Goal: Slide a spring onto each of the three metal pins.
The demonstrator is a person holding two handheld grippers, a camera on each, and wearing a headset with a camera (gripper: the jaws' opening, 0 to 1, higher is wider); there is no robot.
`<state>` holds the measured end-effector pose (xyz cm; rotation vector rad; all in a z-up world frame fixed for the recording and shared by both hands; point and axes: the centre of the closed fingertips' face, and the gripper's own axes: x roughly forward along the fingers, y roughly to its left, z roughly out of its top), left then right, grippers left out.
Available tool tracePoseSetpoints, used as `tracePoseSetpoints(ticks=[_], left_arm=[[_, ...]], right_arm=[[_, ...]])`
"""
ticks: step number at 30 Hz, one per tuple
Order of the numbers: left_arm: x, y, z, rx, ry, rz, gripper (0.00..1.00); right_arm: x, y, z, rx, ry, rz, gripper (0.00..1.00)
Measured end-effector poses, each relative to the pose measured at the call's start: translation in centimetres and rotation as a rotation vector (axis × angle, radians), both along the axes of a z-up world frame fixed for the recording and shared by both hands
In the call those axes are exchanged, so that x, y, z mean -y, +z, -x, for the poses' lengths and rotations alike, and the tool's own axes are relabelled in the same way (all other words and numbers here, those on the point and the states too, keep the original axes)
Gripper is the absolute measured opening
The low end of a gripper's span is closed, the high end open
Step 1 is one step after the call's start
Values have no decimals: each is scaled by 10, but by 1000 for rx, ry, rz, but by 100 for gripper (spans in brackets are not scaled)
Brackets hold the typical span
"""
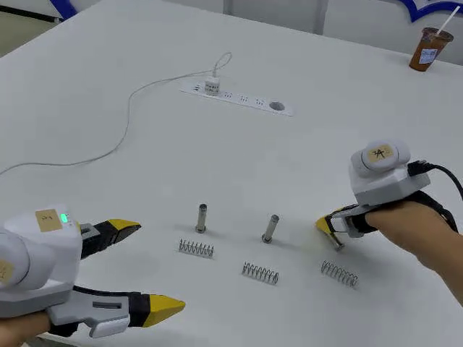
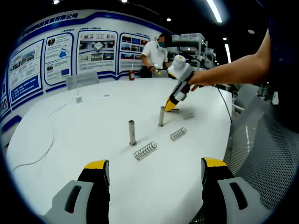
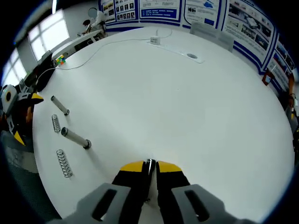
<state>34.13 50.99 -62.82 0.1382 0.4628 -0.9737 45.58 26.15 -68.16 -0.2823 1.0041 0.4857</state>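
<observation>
Springs lie flat in near row on white desk (image 1: pixel 325 159): left spring (image 1: pixel 196 248), middle spring (image 1: pixel 260 272), right spring (image 1: pixel 338 273). Just beyond first two stand left pin (image 1: pixel 202 217) and middle pin (image 1: pixel 270 228), both bare. Beyond right spring, third pin (image 1: pixel 336 243) sits tilted, pinched between closed fingers of right gripper (image 1: pixel 325 225). At near left, left gripper (image 1: pixel 148 269) hovers with fingers wide apart, holding nothing. Far centre: power strip (image 1: pixel 239 97). Far right: drink cup (image 1: pixel 430 47).

Shiny metal pins (image 1: pixel 202 217), wire springs (image 1: pixel 196 249), seemingly matt table (image 1: pixel 145 166).
</observation>
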Motion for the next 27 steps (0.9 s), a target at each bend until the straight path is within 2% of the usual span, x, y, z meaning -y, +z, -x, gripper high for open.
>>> tracePoseSetpoints(ticks=[14, 17, 21, 25, 27], left_arm=[[3, 1, -1, 4, -10, 8, 82], [4, 0, -1, 3, -13, 6, 82], [5, 1, -2, 8, -17, 1, 82], [6, 4, -4, 16, -19, -2, 82], [6, 8, -5, 25, -19, -3, 82]], right_arm=[[0, -3, 1, -30, 12, 35, 9], [0, -3, 1, -43, -8, 25, 9], [-1, -2, 3, -29, -21, 26, 9], [1, -1, 2, -23, -43, 4, 9], [2, -1, 3, -17, -40, 25, 8]])
